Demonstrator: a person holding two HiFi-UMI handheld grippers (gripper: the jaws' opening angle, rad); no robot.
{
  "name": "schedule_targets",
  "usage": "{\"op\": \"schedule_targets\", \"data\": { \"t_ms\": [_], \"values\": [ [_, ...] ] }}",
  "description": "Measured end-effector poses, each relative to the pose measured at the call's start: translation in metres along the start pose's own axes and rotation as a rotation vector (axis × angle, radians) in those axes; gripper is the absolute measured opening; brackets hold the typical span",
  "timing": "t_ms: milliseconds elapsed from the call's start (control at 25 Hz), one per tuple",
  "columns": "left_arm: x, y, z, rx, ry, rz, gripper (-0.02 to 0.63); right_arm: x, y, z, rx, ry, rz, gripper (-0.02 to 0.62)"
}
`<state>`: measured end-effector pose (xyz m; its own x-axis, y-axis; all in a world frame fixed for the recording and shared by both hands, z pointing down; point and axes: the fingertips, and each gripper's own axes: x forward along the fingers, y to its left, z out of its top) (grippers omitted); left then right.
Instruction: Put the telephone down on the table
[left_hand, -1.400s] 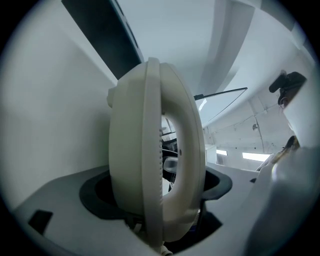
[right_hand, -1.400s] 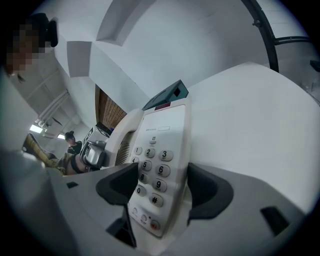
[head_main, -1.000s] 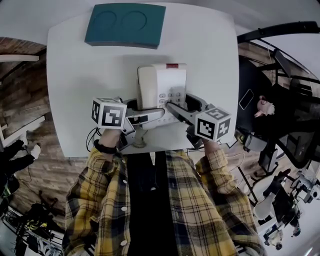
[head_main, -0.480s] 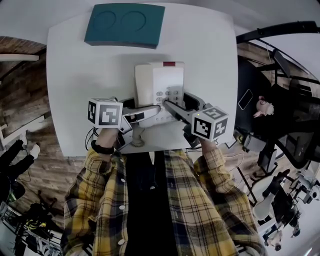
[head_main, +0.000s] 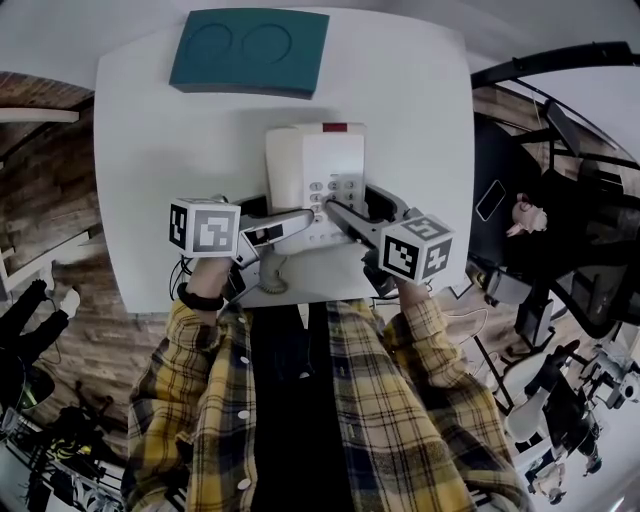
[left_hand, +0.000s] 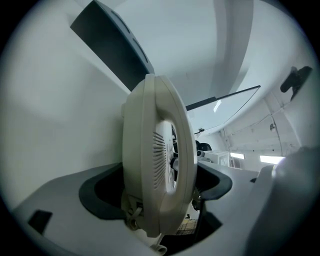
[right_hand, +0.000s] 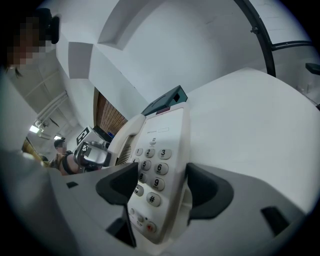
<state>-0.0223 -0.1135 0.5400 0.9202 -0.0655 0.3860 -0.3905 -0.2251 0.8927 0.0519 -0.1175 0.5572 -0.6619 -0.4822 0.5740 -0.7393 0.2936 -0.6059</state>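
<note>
Your left tool (left_hand: 159, 186) is closed on the telephone (head_main: 315, 172): its two dark jaws press the handset (left_hand: 150, 150) edge from either side, and the handset stands upright between them in the left gripper view. Your right tool (right_hand: 161, 189) grips the same telephone at the near corner on the keypad (right_hand: 150, 170) side, one jaw on the face beside the number keys and the other against the outer edge.

From the head view, the telephone sits over the middle of the white worktop (head_main: 150, 150), its near end between the two tools and its far end pointing toward the teal pad (head_main: 250, 50), which lies apart from it at the worktop's far edge. You cannot tell from these views whether the telephone's base touches the worktop.
</note>
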Motion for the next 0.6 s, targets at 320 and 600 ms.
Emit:
{"op": "schedule_targets", "data": {
  "t_ms": [320,600],
  "values": [
    [-0.014,0.006,-0.002,-0.005,-0.034,0.025,0.416,-0.001,-0.001,0.001,-0.005,-0.012,-0.011,0.301],
    [-0.025,0.007,0.004,-0.001,-0.079,0.038,0.416,-0.004,0.003,0.007,-0.022,-0.025,-0.029,0.301]
  ]
}}
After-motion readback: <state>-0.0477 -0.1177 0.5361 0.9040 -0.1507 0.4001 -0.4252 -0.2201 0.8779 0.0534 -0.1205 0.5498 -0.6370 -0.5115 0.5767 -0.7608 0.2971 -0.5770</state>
